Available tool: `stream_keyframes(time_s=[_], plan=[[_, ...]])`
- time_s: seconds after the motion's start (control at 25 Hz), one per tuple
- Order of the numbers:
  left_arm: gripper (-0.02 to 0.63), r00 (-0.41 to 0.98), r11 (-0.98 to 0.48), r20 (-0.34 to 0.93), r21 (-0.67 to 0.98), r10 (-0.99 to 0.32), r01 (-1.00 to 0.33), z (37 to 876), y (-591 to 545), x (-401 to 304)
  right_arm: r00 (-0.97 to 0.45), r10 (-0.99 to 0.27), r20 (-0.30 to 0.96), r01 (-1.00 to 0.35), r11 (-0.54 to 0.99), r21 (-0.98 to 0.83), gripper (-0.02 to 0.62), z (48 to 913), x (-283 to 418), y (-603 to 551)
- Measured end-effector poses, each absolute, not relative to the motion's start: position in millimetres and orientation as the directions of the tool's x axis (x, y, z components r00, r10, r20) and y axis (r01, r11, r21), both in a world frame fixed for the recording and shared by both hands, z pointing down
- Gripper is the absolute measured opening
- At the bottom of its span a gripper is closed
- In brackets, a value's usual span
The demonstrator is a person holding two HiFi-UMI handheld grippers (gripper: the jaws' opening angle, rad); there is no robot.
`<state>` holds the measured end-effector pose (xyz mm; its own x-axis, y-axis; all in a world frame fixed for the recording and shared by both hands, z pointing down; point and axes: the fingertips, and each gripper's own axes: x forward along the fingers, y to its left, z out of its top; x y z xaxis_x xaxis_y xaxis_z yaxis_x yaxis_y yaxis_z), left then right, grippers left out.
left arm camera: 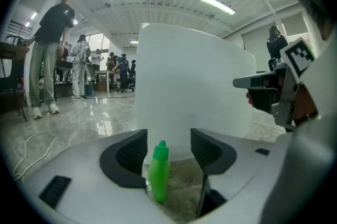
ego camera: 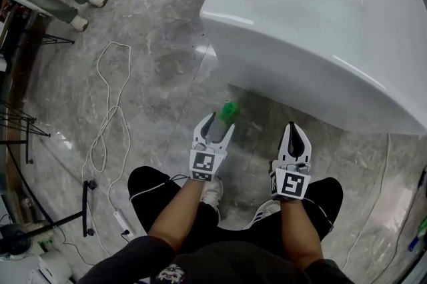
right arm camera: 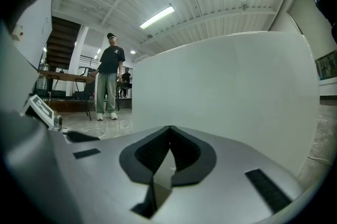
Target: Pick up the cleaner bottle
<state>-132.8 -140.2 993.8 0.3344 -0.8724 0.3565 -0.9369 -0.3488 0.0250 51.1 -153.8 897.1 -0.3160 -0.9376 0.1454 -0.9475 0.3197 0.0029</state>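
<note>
A small green cleaner bottle (ego camera: 229,113) stands upright on the grey marble floor, close in front of the white bathtub (ego camera: 320,29). My left gripper (ego camera: 217,124) is low over the floor and open, with its jaws on either side of the bottle. In the left gripper view the bottle (left arm camera: 159,173) stands between the jaws of the left gripper (left arm camera: 168,136), nearer the left one, and neither pad presses on it. My right gripper (ego camera: 292,125) hangs to the right of the bottle, shut and empty; its jaws meet at the tip of the right gripper (right arm camera: 169,128), facing the tub wall.
The tub wall (left arm camera: 189,91) rises directly behind the bottle. A white cable (ego camera: 110,116) loops over the floor at the left, with a black stand (ego camera: 87,209) beside it. A person (left arm camera: 50,49) stands further off at the left. My own knees and shoes (ego camera: 213,193) are just below the grippers.
</note>
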Motion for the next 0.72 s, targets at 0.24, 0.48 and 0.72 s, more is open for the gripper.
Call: stream_keyframes(time_s=[0.24, 0.48, 0.72], plan=[[0.291, 0.329, -0.36, 0.448, 0.018, -0.831, -0.933, 1061, -150, -142, -0.346, -0.929, 0.128, -0.937, 0.349, -0.001, 0.017, 898, 34, -157], [0.298, 0.301, -0.344, 0.496, 0.006, -0.814, -0.939, 1125, -164, -151, -0.379, -0.916, 0.134, -0.923, 0.384, 0.011, 0.017, 906, 21, -152], [0.299, 0.32, -0.366, 0.507, 0.011, -0.8, -0.931, 1159, -178, -148, -0.395, -0.902, 0.175, -0.913, 0.406, 0.029, 0.017, 922, 20, -141]])
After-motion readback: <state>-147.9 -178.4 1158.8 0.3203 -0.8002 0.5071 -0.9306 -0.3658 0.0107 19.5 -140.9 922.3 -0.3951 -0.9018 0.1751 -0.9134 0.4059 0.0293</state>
